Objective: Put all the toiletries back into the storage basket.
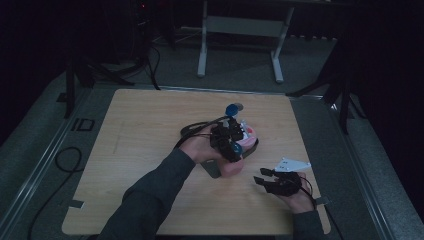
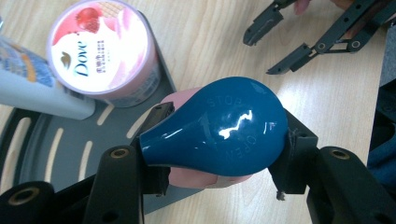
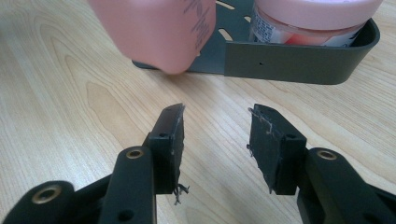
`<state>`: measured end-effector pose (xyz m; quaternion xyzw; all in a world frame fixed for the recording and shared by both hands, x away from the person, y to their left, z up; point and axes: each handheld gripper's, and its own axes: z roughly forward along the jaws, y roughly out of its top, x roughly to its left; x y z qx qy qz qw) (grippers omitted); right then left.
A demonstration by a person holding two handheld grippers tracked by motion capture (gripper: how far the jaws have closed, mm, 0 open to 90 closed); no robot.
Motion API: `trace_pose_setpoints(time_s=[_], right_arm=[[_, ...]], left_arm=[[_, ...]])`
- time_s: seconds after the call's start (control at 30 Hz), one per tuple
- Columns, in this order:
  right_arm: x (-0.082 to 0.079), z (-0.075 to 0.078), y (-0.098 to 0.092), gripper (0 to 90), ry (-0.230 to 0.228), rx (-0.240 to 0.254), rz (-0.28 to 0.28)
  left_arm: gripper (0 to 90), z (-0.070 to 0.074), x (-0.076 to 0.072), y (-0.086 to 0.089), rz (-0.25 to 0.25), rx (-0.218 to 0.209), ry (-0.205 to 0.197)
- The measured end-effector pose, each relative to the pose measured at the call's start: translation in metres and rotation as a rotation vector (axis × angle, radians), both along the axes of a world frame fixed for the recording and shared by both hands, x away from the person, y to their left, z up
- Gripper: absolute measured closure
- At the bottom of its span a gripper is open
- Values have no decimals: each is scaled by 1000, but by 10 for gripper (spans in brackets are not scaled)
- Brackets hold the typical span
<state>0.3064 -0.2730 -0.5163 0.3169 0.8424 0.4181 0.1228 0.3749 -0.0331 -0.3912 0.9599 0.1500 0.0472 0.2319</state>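
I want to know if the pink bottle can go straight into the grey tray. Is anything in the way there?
Partly. The left gripper holds the pink bottle by its blue cap at the tray's edge. A Dove jar and a white tube fill the far part; the slotted near part is bare.

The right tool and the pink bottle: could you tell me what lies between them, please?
Only bare wooden table. In the right gripper view, the right tool, jaws open and empty, faces the pink bottle across that bare stretch; the dark tray sits beyond.
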Motion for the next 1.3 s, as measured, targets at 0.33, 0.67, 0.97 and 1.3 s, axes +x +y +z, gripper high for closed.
trace_pose_setpoints(time_s=[0.33, 0.67, 0.97, 1.3], right_arm=[[0, 0, 0, 542, 1, -3, 1], [0, -1, 1, 540, -4, -18, 1], [0, -1, 2, 539, 1, -18, 1], [-1, -1, 2, 539, 1, -20, 4]], left_arm=[[476, 1, 11, 11, 42, -8, 8], [476, 1, 23, 23, 80, -14, 14], [476, 0, 32, 30, 110, -13, 14], [476, 7, 40, 38, 135, -7, 0]])
